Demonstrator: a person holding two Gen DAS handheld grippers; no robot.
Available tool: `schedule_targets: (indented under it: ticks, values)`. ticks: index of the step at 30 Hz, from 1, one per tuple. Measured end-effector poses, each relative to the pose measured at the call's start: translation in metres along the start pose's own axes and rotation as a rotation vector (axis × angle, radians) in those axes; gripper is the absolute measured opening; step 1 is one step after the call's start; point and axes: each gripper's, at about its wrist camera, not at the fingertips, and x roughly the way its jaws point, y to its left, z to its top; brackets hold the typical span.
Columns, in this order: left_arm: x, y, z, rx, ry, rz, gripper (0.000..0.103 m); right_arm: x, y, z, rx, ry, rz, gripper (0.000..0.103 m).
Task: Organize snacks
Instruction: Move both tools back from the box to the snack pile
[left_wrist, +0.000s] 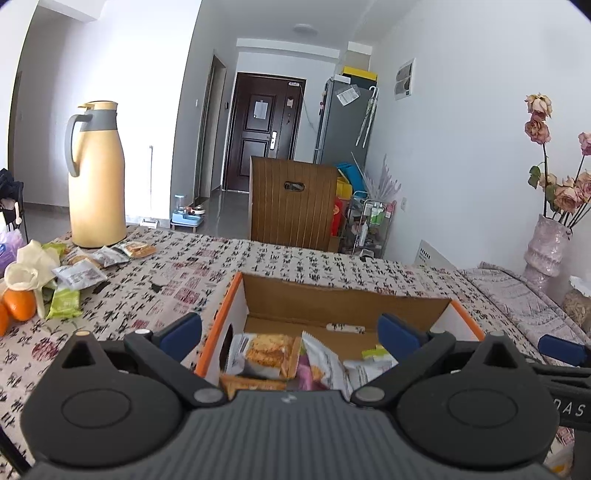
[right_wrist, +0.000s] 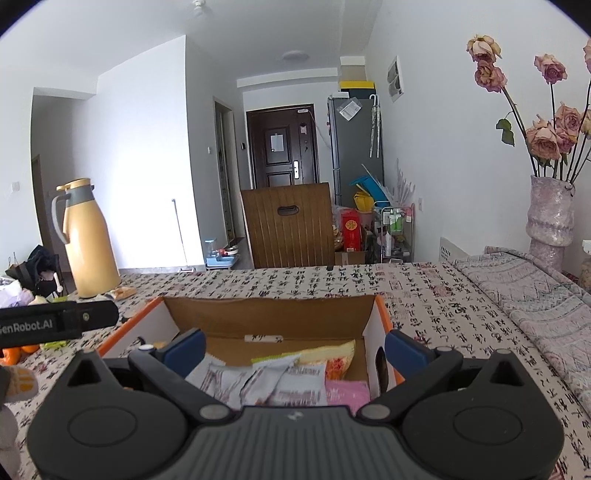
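An open cardboard box (left_wrist: 332, 301) with orange edges stands on the patterned tablecloth and holds several snack packets (left_wrist: 269, 354). My left gripper (left_wrist: 290, 334) hovers open over the box's left side, nothing between its blue pads. In the right wrist view the same box (right_wrist: 266, 314) lies straight ahead, with packets (right_wrist: 280, 376) piled inside. My right gripper (right_wrist: 295, 349) is open above them and holds nothing. More loose snack packets (left_wrist: 85, 266) lie on the table at the far left, near the jug.
A tall yellow thermos jug (left_wrist: 96, 177) stands at the table's far left, with oranges (left_wrist: 18, 304) and a pale cloth close by. A vase of dried roses (right_wrist: 550, 218) stands at the right. A wooden chair back (left_wrist: 291, 203) rises behind the table.
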Motion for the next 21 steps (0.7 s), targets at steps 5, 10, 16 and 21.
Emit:
schedule_targets:
  ticks: [5, 10, 16, 21]
  values:
    - [-0.016, 0.002, -0.013, 0.014, 0.02, -0.004, 0.103, -0.018, 0.004, -0.012, -0.009, 0.017, 0.004, 0.103]
    - [-0.03, 0.006, -0.028, 0.021, 0.048, -0.015, 0.103, -0.033, 0.005, -0.028, -0.012, 0.048, 0.002, 0.103]
    - [-0.049, 0.012, -0.045, 0.032, 0.069, -0.028, 0.103, -0.049, 0.007, -0.047, -0.025, 0.085, -0.001, 0.103]
    - [-0.062, 0.016, -0.059, 0.048, 0.089, -0.04, 0.103, -0.061, 0.009, -0.061, -0.032, 0.113, -0.009, 0.103]
